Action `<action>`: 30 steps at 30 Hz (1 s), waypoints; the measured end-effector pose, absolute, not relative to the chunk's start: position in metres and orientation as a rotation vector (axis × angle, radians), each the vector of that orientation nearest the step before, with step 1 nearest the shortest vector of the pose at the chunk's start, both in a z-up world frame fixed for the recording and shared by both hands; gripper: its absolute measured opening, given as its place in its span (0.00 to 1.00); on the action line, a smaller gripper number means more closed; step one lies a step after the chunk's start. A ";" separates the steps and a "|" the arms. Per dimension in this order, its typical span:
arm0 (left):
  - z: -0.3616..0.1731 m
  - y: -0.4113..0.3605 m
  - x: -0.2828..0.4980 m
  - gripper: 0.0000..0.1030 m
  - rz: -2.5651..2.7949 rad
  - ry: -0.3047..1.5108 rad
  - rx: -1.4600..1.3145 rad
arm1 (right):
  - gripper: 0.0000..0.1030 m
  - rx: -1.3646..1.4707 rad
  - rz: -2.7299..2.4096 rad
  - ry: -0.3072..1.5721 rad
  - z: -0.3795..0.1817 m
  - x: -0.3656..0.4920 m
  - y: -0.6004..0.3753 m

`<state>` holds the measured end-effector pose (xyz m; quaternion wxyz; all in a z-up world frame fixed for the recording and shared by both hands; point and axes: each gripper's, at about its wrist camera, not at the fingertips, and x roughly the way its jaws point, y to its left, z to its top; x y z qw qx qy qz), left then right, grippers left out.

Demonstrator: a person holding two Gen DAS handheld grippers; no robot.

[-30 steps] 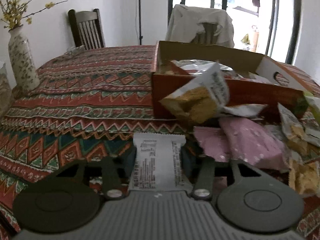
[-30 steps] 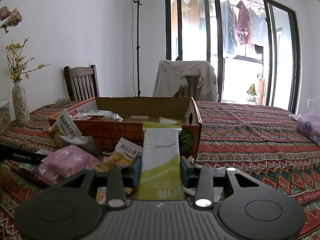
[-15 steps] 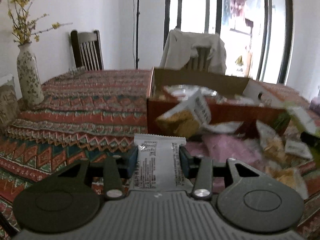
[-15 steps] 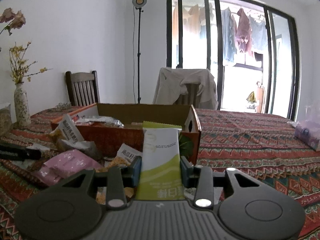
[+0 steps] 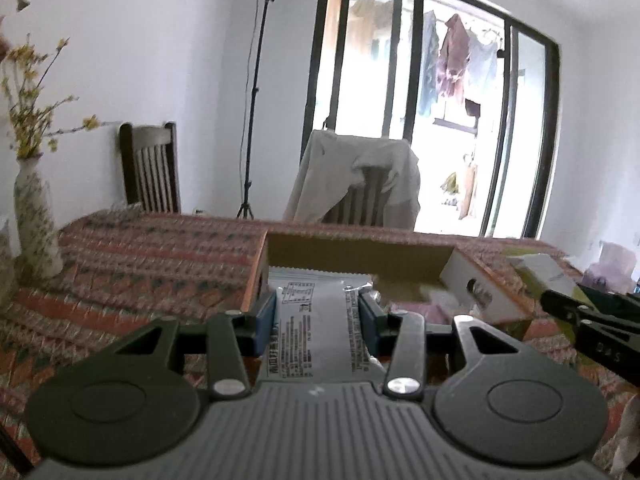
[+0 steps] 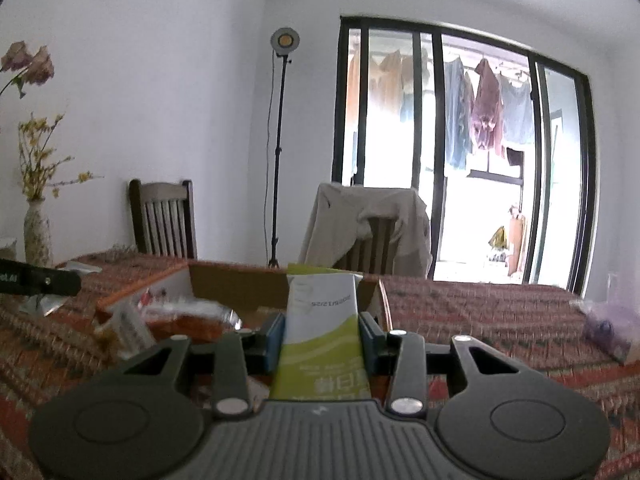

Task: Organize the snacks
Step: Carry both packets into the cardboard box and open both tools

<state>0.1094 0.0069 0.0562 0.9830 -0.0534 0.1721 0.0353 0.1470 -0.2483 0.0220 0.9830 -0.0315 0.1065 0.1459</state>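
**Both grippers loaded, box ahead**

The left gripper [image 5: 318,316] clamps a silver snack packet [image 5: 314,336] by its sides, and the right gripper [image 6: 322,338] pinches a green-and-white packet [image 6: 322,328] — each held clear of the table, probably to drop into the cardboard box [image 5: 360,252] just beyond.

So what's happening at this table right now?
A person is sorting snacks with a handheld gripper in each hand. The left gripper is clamped on a silver-white snack packet, and the right gripper on a white-and-green snack packet. Both packets are held up in front of the open cardboard box on the patterned tablecloth, which already has packets inside. Neither packet is in the box yet.
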 end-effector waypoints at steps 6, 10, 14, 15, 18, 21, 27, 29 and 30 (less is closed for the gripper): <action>0.071 -0.005 0.141 0.43 0.046 0.318 -0.108 | 0.37 -0.070 0.293 0.174 0.042 0.173 -0.237; 0.071 -0.012 0.164 0.43 0.033 0.309 -0.116 | 0.37 -0.063 0.288 0.163 0.050 0.195 -0.229; 0.068 -0.016 0.191 0.43 0.031 0.307 -0.133 | 0.37 -0.044 0.287 0.169 0.052 0.221 -0.220; 0.068 -0.017 0.199 0.43 0.034 0.307 -0.138 | 0.37 -0.036 0.286 0.170 0.051 0.229 -0.217; 0.066 -0.015 0.220 0.43 0.040 0.305 -0.156 | 0.37 -0.011 0.282 0.180 0.044 0.248 -0.211; 0.062 -0.011 0.235 0.43 0.063 0.284 -0.178 | 0.37 0.007 0.290 0.195 0.031 0.258 -0.211; 0.040 -0.011 0.248 0.43 0.080 0.321 -0.143 | 0.37 -0.004 0.317 0.255 0.012 0.269 -0.207; 0.036 -0.011 0.248 0.43 0.091 0.332 -0.130 | 0.37 -0.015 0.312 0.258 0.011 0.268 -0.206; 0.034 -0.012 0.249 0.43 0.093 0.337 -0.127 | 0.37 -0.019 0.312 0.260 0.010 0.267 -0.206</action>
